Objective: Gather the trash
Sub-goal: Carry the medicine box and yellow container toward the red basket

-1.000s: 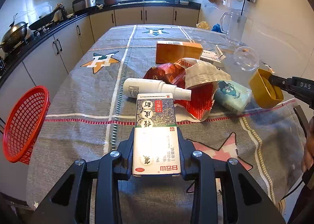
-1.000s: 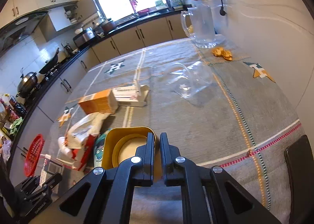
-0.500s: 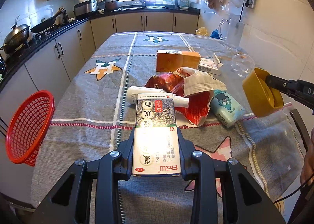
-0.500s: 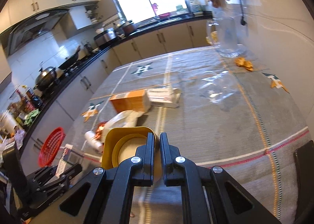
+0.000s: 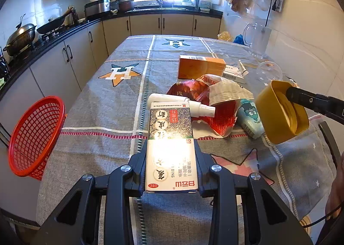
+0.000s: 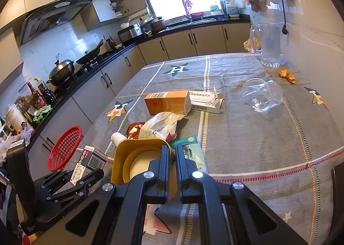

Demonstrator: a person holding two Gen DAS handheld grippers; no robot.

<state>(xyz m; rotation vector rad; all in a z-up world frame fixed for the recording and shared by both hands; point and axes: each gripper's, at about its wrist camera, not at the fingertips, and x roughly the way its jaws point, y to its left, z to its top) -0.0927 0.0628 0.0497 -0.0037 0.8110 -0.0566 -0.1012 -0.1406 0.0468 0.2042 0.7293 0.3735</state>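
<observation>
Kitchen table with trash, seen from the left gripper (image 5: 171,159).
Its jaws clamp a white medicine box (image 5: 171,148); the right gripper (image 5: 289,92) pinches a yellow cap's (image 5: 277,114) rim; red basket (image 5: 35,135) left.

The table (image 5: 103,116) wears a grey star-patterned cloth. On it lie an orange box (image 5: 201,69), a white spray bottle (image 5: 169,100), a red wrapper (image 5: 221,114) and a clear cup (image 6: 261,94).

Colours and patterns on the kitchen worktop

The cloth (image 5: 103,116) is seen as grey, crossed by white and red lines and marked with orange and teal stars. A white carton (image 5: 171,148) with a dark speckled band is gripped by black tongs (image 5: 171,172); a mustard-yellow cap (image 6: 139,159) by the other black tongs (image 6: 172,159). A red mesh basket (image 5: 34,135), an orange box (image 5: 201,69), a shiny red pouch (image 5: 219,114) and what may be a pale teal packet (image 5: 250,118) are also shown.
</observation>
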